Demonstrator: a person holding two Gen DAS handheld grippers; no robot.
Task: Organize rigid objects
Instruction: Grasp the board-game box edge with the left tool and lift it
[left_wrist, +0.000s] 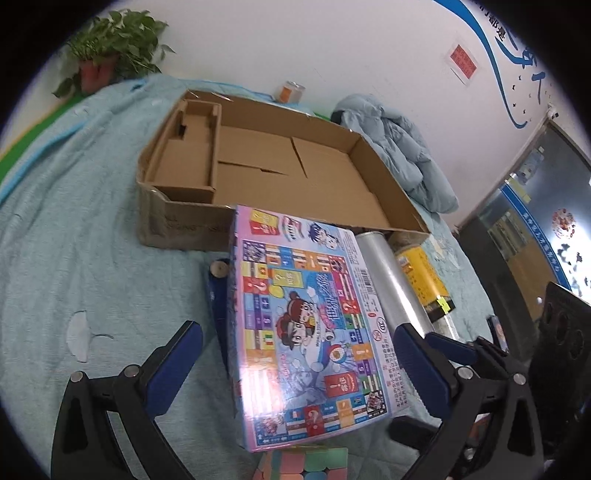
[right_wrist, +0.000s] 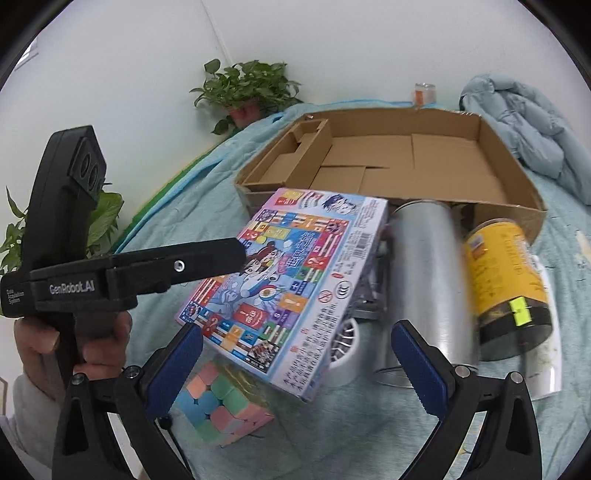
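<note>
Pastel squares mark one puzzle cube (right_wrist: 221, 406) nearest, on the quilt. Above it one board-game box (right_wrist: 291, 284) sits tilted among the pile; the left gripper (left_wrist: 295, 369) straddles it, fingers spread, not yet touching, and the right gripper (right_wrist: 295, 365) is equally wide. Close squarely across its edges. Beyond lie one tape roll (right_wrist: 343, 350), one silver cylinder (right_wrist: 424, 273), one yellow canister (right_wrist: 506, 280), then one empty cardboard tray (right_wrist: 517, 206).

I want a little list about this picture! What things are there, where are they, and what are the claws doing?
surface: light blue blanket
big box: open cardboard box, nothing inside
game box: colourful board game box, tilted, leaning on other things
beside it: silver can, yellow jar, both lying down
near front: pastel puzzle cube
left claw: open, around the game box
right claw: open, holding nothing
</note>
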